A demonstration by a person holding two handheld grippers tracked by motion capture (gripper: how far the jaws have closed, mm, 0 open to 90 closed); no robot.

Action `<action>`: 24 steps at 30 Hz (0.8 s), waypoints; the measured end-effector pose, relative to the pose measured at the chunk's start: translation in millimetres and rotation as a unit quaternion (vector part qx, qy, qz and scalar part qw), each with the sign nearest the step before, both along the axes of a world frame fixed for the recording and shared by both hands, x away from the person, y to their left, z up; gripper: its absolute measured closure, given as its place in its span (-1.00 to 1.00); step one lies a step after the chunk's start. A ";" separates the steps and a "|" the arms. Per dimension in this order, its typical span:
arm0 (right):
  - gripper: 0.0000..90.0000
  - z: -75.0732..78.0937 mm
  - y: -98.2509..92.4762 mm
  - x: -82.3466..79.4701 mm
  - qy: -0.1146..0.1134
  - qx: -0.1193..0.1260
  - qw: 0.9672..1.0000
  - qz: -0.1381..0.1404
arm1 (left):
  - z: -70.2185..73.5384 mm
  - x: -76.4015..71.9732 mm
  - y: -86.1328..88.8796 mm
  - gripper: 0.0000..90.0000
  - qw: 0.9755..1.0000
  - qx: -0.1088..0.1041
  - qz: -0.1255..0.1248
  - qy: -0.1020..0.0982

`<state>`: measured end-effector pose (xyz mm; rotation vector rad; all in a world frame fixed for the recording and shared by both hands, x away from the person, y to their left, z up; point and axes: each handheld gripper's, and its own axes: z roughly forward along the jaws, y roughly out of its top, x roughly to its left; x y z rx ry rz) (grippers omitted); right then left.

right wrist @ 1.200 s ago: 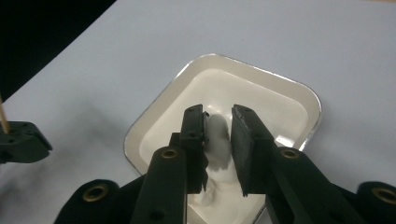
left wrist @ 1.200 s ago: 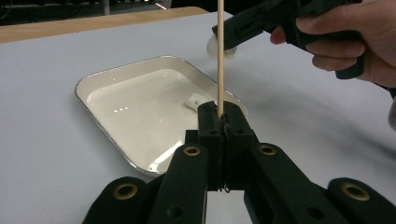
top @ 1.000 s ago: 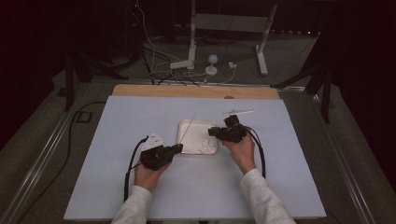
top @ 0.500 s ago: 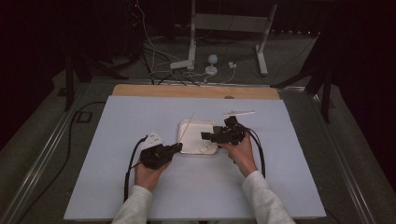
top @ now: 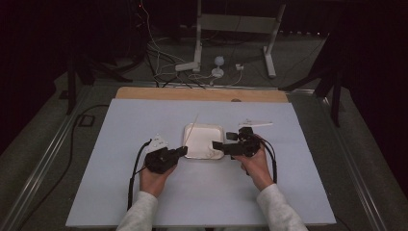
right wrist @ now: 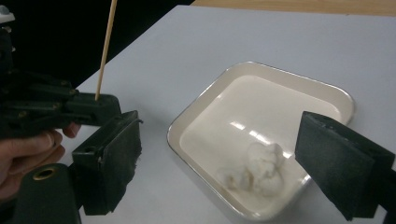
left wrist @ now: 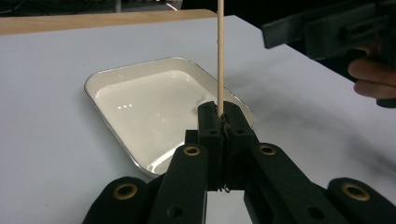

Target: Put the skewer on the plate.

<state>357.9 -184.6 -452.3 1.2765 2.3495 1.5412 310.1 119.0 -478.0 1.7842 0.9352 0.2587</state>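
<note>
A thin wooden skewer [left wrist: 220, 56] stands up between the pads of my left gripper [left wrist: 223, 116], which is shut on its lower end. In the high view this gripper [top: 182, 150] sits at the near left corner of the white tray [top: 203, 140], and the skewer [top: 191, 129] leans away over the tray's left rim. My right gripper [right wrist: 224, 158] has just been opening its jaws, which stand wide apart above the tray [right wrist: 299, 79]. A soft white lump [right wrist: 257, 170] lies in the tray below them, touched by neither pad. Seen from above, the right gripper [top: 219, 146] reaches over the tray's right rim.
A flat white strip [top: 255, 123] lies on the pale table sheet behind my right hand. A wooden board [top: 202, 94] runs along the table's far edge. Stand legs and cables [top: 207, 72] crowd the floor beyond. Black cables trail from both grippers toward the person.
The right gripper's jaws have opened, and that gripper has shifted a little left and nearer over the tray. The left gripper and its skewer have stayed put.
</note>
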 end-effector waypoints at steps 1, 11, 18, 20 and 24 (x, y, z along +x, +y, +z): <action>-0.75 0.6 -2.6 -2.6 -0.005 0.002 1.000 0.000 | 0.6 0.0 -0.1 0.99 1.000 -0.002 0.002 0.001; -0.85 3.9 -27.6 -21.7 -0.029 0.004 0.999 -0.015 | 4.1 10.0 -8.6 0.99 0.999 -0.003 0.023 0.023; -0.89 5.7 -39.6 -37.0 -0.046 -0.010 0.999 -0.012 | 2.2 25.8 -22.0 0.98 0.999 0.010 0.038 0.037; -0.89 5.6 -43.8 -41.9 -0.049 -0.011 0.999 -0.012 | -0.4 30.4 -25.6 0.98 0.998 0.009 0.046 0.044; -0.89 5.3 -53.7 -49.4 -0.052 -0.015 0.998 -0.019 | -7.5 38.4 -33.5 0.98 0.997 0.013 0.055 0.057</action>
